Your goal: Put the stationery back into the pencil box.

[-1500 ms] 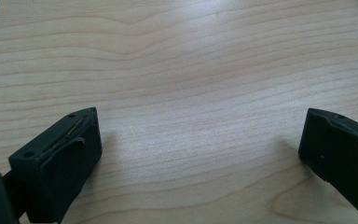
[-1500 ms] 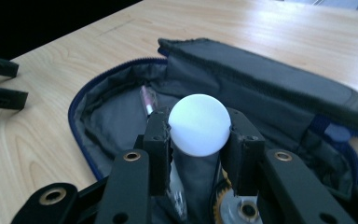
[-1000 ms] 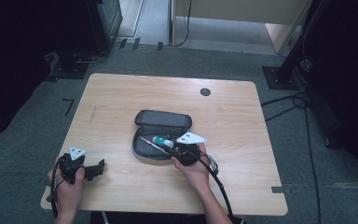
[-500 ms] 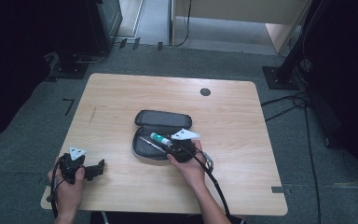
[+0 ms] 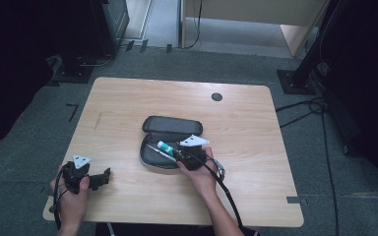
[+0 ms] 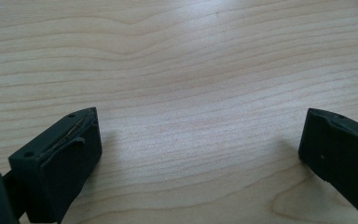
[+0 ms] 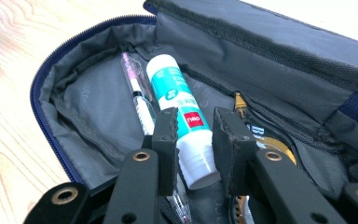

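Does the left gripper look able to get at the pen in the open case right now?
Probably not directly: the left gripper rests open near the table corner, while the right gripper straddles the glue stick beside the pen, crowding the pencil case.

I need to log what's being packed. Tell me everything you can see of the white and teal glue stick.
The white and teal glue stick is a smooth plastic-looking cylinder with a teal label, a small red logo patch and a white cap end. It lies lengthwise inside the open grey fabric pencil case, beside a clear pen. The right tongs have just been closing around its lower half, pads against its sides.
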`<control>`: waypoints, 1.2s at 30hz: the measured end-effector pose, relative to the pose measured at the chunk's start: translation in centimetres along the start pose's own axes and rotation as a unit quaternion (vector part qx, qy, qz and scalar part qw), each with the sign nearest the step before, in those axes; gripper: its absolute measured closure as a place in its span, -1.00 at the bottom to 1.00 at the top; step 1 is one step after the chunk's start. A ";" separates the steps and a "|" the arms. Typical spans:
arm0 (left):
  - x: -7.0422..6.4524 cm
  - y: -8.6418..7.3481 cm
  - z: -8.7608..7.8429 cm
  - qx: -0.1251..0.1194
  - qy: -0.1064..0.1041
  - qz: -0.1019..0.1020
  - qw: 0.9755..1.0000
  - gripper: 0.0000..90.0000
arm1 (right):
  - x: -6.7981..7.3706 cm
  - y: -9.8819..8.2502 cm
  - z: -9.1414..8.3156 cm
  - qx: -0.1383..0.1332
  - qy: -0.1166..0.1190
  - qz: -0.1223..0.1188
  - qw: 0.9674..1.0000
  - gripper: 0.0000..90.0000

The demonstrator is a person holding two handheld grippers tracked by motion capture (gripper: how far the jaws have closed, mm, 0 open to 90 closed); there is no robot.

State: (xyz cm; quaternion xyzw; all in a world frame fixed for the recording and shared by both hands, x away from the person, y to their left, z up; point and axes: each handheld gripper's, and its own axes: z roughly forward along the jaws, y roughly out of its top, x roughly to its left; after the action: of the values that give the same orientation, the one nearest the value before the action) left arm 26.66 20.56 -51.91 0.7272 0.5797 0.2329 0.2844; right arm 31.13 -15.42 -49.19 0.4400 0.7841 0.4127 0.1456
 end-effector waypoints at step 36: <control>0.0 0.0 0.0 0.000 0.000 0.000 1.000 -1.00 | -2.8 -1.0 -7.8 -0.070 -0.079 0.010 0.994 -1.00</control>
State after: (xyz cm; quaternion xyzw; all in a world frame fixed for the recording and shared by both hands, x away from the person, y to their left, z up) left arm 26.66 20.56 -51.90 0.7273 0.5796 0.2329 0.2843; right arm 27.58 -22.02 -45.49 0.4677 0.7349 0.4318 0.2338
